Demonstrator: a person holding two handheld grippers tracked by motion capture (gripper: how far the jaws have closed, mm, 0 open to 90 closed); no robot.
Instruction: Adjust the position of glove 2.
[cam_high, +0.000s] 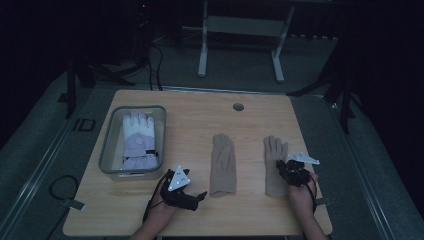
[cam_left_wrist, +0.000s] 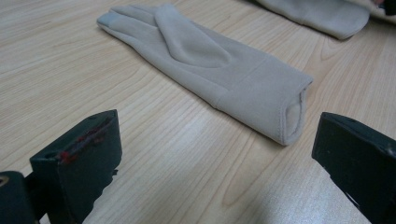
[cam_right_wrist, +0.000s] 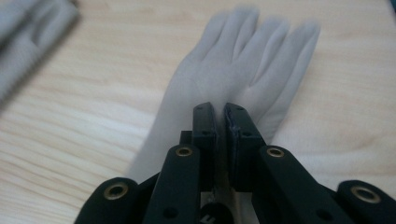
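Left tongs (cam_high: 192, 196): jaws spread wide, nothing between them, low over the bare counter (cam_high: 200, 120). In the left gripper view the two black jaws frame the cuff end of the middle beige glove (cam_left_wrist: 210, 70), apart from it, no contact. That glove lies flat, thumb folded across the palm, cuff opening toward the tongs. In the high view it sits mid-counter, fingers pointing to the far edge.

Right tongs (cam_right_wrist: 223, 122): jaws pressed together, no visible gap. They sit over the cuff and palm area of the right beige glove (cam_right_wrist: 243, 65), which lies flat with fingers spread away from the camera. Cannot tell whether fabric is pinched between the jaws or they just rest on top. High view puts these tongs at the near-right of that glove, grey plate on top.

Far left: clear bin (cam_high: 107, 150) holding a white and lilac ski glove (cam_high: 139, 140), well apart from both tongs.
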